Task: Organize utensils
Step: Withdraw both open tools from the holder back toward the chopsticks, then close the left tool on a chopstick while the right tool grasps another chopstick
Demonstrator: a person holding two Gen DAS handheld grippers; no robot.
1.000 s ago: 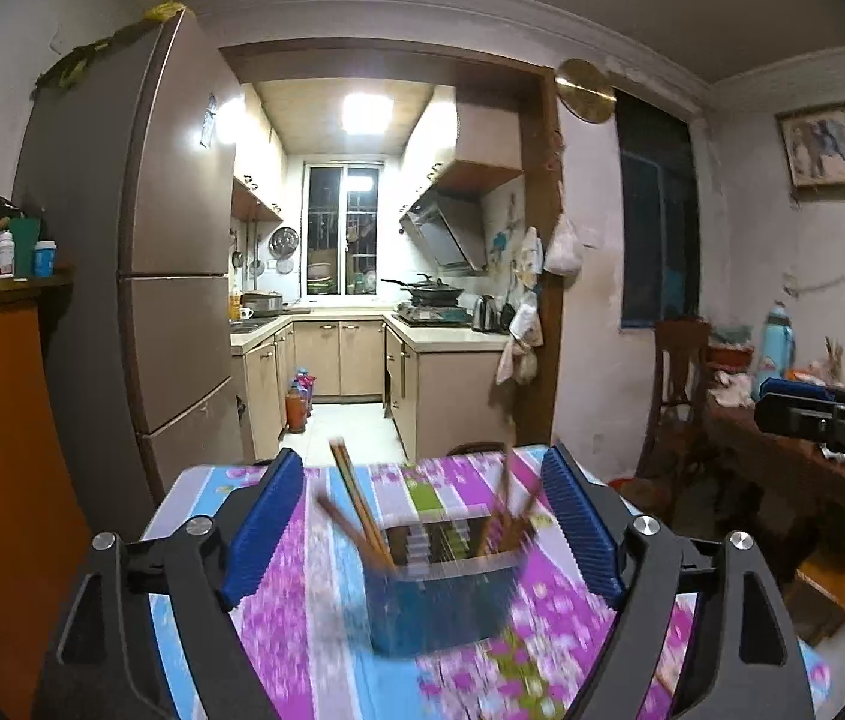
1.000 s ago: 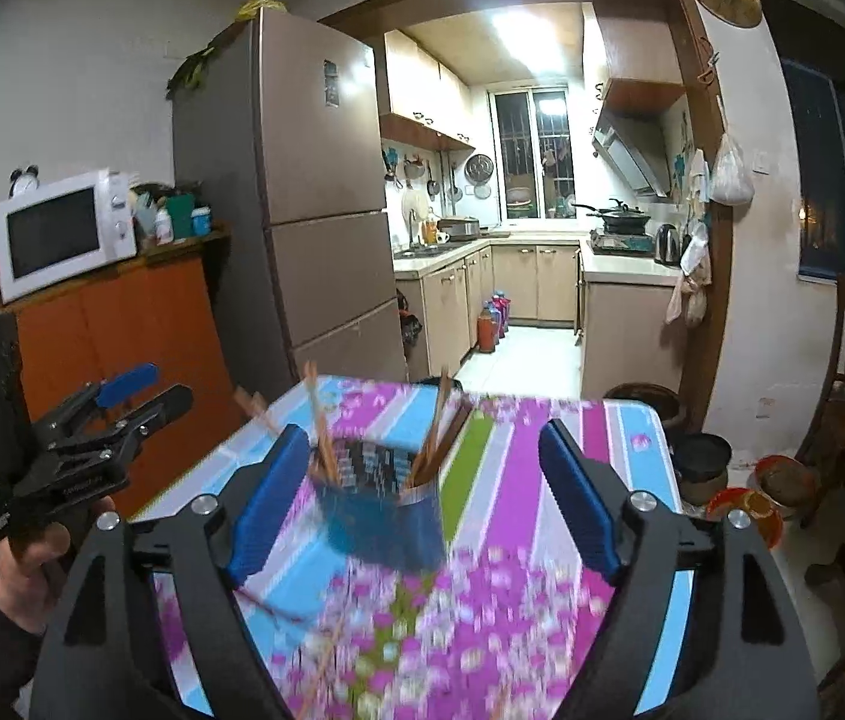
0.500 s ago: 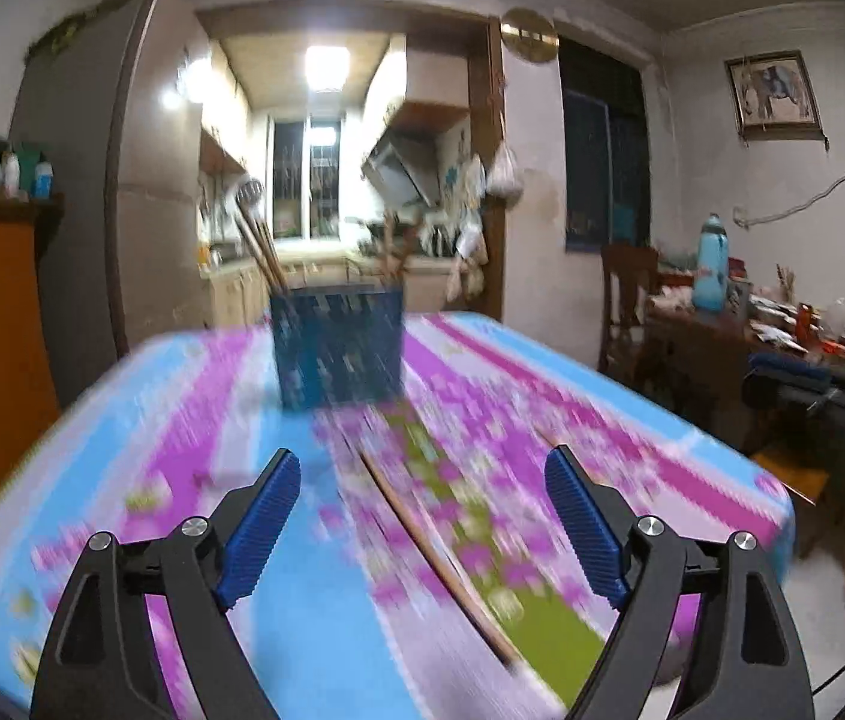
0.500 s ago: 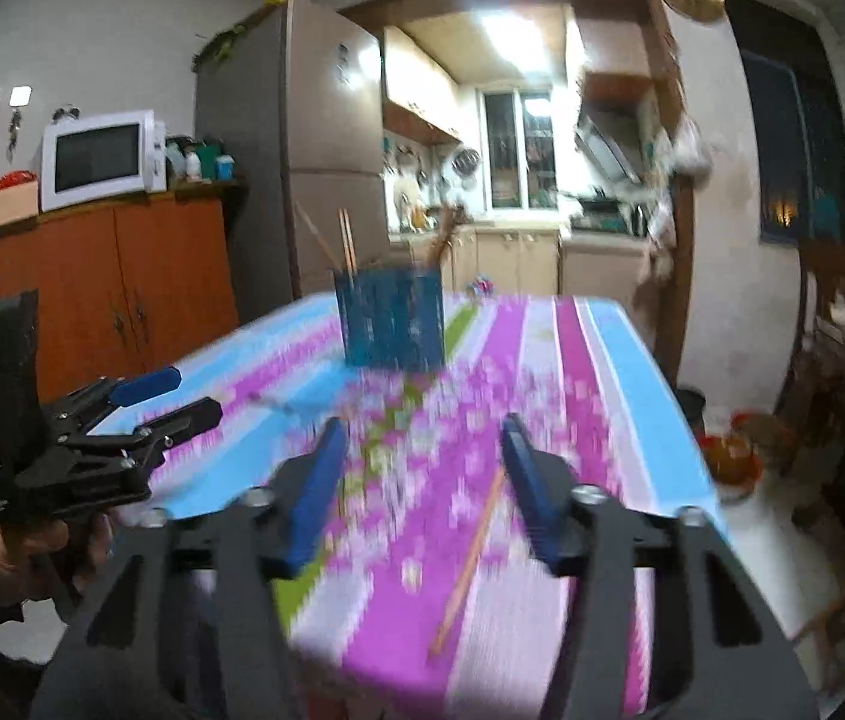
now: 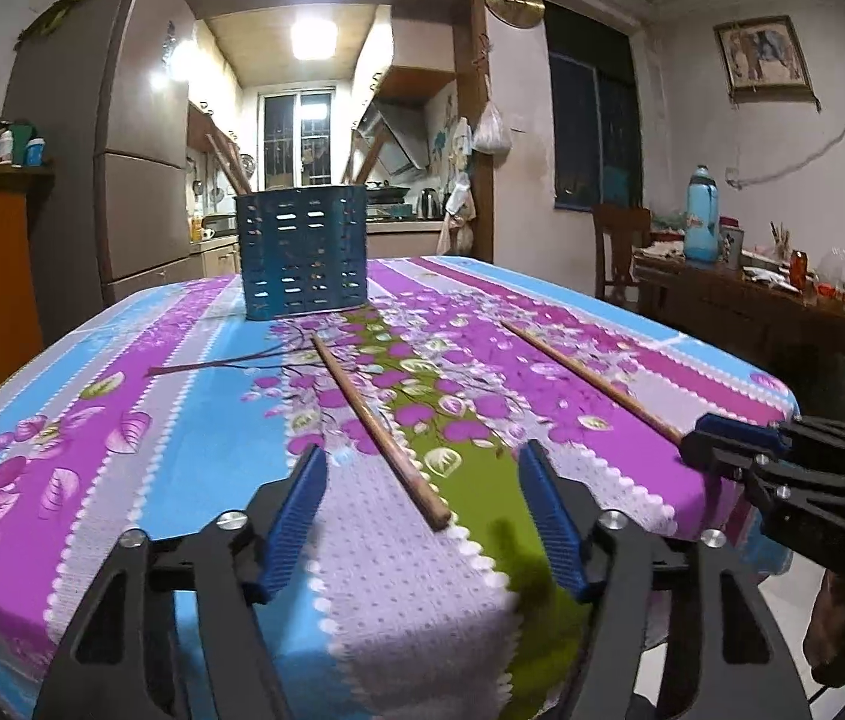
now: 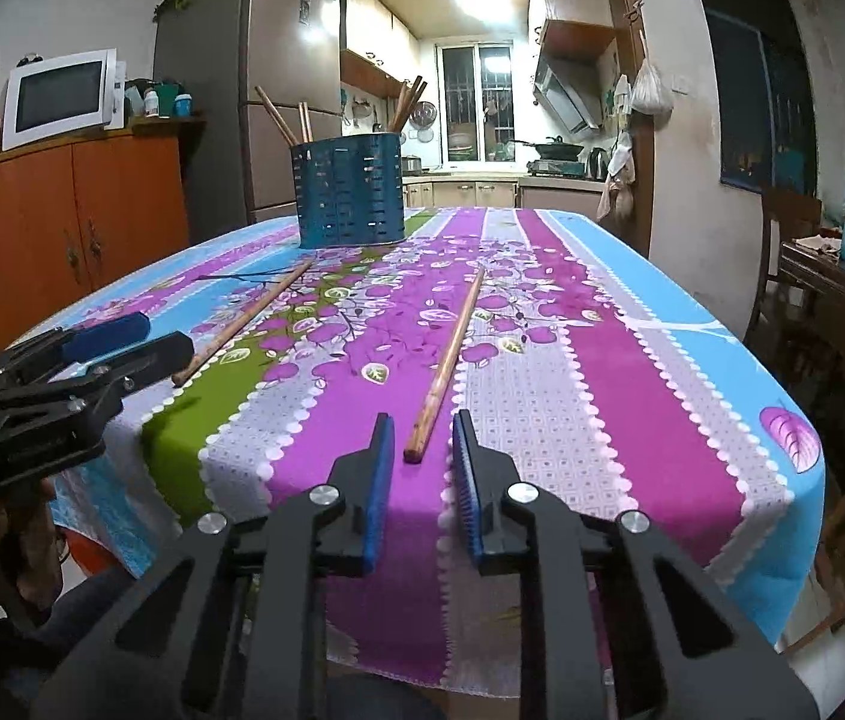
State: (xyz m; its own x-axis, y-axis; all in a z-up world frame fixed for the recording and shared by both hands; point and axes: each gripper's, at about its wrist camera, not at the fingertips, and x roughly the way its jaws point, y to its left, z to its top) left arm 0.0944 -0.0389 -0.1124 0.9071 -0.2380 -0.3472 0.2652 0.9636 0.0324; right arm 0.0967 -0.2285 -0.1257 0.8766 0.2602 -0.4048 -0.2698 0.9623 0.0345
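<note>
Two chopsticks lie loose on the desk (image 6: 632,360), short of the blue holder (image 6: 349,195). Light, stiff, prone to rolling; best pinched near thick end. Right gripper (image 6: 419,456) narrowed around right chopstick (image 6: 449,354), not clamped. Left gripper (image 5: 422,492) released, straddling left chopstick (image 5: 374,414).

The lower parts of the chopsticks (image 5: 229,163) standing in the blue holder (image 5: 302,251) are hidden behind its wall. The near edge of the surface (image 5: 422,612) is blurred and partly covered by the left hand-held gripper (image 5: 422,531). The small items on the side table (image 5: 806,276) are too small to identify.
</note>
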